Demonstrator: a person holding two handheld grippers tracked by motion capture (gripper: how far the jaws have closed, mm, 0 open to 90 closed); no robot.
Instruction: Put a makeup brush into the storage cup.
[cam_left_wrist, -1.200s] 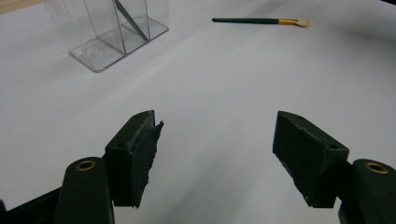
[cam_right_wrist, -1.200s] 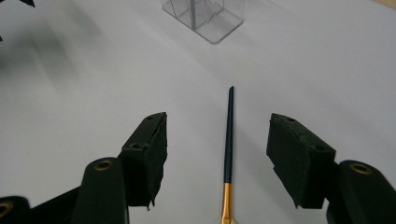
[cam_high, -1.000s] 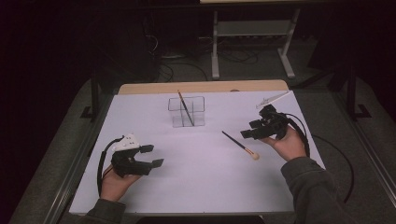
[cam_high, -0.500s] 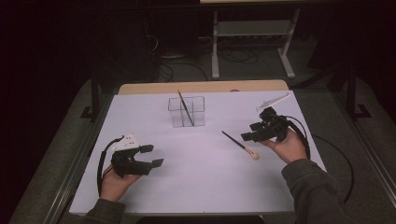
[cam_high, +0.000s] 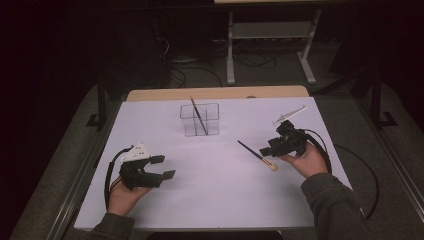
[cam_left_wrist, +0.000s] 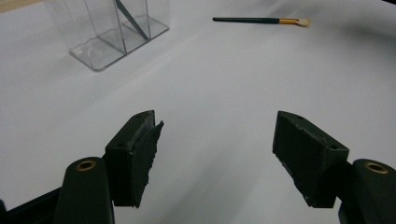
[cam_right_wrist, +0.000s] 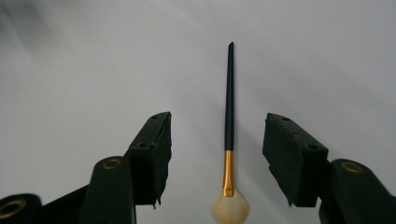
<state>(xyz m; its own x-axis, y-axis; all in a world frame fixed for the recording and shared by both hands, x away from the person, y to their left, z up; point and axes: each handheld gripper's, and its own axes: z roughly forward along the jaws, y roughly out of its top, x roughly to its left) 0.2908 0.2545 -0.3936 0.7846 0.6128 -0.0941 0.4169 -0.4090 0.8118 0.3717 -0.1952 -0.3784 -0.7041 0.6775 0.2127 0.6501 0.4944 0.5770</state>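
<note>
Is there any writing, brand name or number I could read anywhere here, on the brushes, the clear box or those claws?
None: no readable word, number or sign on the loose brush, the clear box, the brush in it, the white table, the left claw or the right claw.

The left gripper, jaws apart, faces a clear organizer and a makeup brush.
</note>
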